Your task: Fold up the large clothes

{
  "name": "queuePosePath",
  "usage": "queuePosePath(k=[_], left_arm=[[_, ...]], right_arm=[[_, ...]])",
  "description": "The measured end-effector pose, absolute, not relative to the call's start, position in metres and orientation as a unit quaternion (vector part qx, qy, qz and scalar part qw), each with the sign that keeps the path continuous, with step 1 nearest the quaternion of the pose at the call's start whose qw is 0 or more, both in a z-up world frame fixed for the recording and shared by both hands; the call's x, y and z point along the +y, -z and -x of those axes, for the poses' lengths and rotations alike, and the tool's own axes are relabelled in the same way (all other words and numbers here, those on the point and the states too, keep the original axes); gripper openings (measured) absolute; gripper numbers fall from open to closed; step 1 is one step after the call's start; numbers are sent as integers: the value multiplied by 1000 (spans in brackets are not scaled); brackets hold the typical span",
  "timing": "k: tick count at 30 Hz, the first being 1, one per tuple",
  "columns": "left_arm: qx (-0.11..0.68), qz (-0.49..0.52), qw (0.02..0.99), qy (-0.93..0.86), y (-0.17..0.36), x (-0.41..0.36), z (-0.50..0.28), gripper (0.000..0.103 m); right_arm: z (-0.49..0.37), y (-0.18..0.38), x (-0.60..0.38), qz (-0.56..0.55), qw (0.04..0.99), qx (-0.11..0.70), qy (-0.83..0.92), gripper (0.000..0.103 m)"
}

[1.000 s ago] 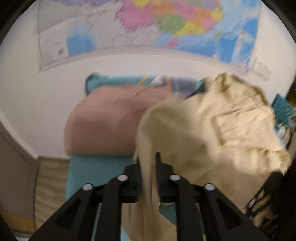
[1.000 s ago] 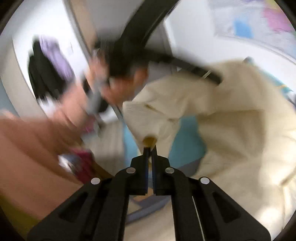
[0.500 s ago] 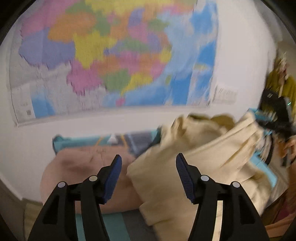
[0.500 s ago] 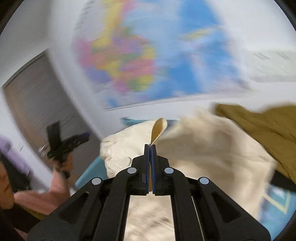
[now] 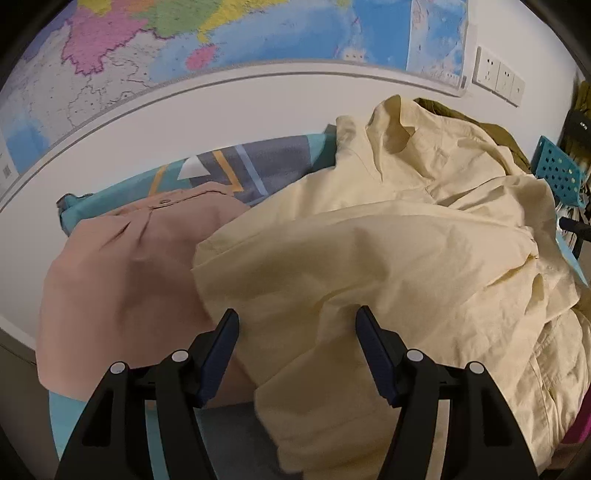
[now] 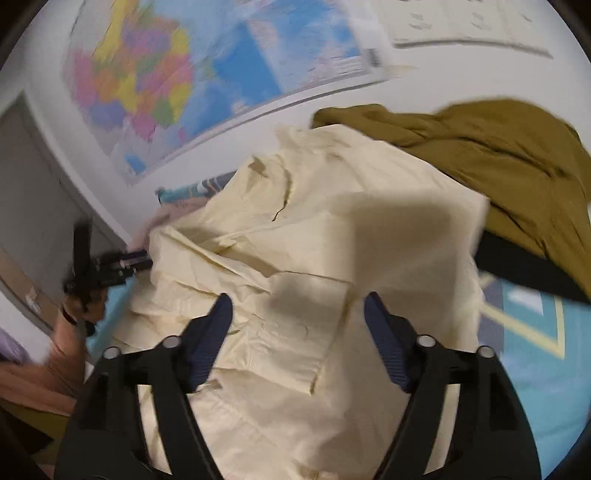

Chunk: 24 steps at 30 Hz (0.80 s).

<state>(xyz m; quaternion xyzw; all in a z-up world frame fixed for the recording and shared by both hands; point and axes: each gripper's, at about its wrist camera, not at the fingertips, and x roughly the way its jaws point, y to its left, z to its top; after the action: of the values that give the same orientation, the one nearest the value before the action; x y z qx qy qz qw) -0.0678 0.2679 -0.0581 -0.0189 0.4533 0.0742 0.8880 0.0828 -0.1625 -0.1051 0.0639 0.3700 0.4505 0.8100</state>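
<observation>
A large pale yellow shirt point(image 5: 388, 251) lies crumpled on the bed, collar toward the wall. My left gripper point(image 5: 297, 319) hovers over its near edge with jaws opening, cloth below them but nothing pinched. In the right wrist view the same yellow shirt point(image 6: 332, 258) spreads under my right gripper point(image 6: 297, 304), whose jaws are opening wide and grip nothing. The left gripper point(image 6: 142, 258) shows there at the shirt's left edge, held by a hand point(image 6: 79, 310).
A folded pink garment point(image 5: 125, 280) lies left of the shirt on the teal patterned bedsheet point(image 5: 236, 170). An olive garment point(image 6: 498, 158) sits behind the shirt. A map point(image 5: 221, 33) hangs on the white wall. A teal perforated basket point(image 5: 559, 173) stands at the right.
Both grippers let go of the yellow shirt and opened. The shirt dropped onto the bed and now lies spread out. Both hands swung over and lowered toward it.
</observation>
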Motion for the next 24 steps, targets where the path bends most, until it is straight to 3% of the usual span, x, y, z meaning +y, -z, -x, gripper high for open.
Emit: queuePosePath(k=[4, 6, 7, 9, 11, 16, 24], left_arm=[[454, 13, 887, -86, 63, 262, 61, 64], [455, 8, 886, -91, 66, 258, 57, 64], [456, 6, 885, -92, 68, 257, 56, 64], [456, 4, 885, -97, 69, 254, 54, 65], [451, 5, 887, -95, 67, 253, 53, 65], [431, 9, 899, -83, 57, 244, 48, 65], [450, -7, 890, -76, 75, 222, 21, 66]], right_arm=[[-101, 134, -126, -45, 793, 413, -446, 74], [-107, 146, -113, -39, 784, 429, -446, 68], [-105, 146, -111, -35, 784, 430, -446, 61], [-101, 144, -110, -25, 788, 420, -450, 35], [-94, 134, -114, -28, 791, 403, -459, 2], [-92, 98, -154, -68, 838, 338, -423, 1], [-102, 127, -158, -80, 826, 386, -404, 6]])
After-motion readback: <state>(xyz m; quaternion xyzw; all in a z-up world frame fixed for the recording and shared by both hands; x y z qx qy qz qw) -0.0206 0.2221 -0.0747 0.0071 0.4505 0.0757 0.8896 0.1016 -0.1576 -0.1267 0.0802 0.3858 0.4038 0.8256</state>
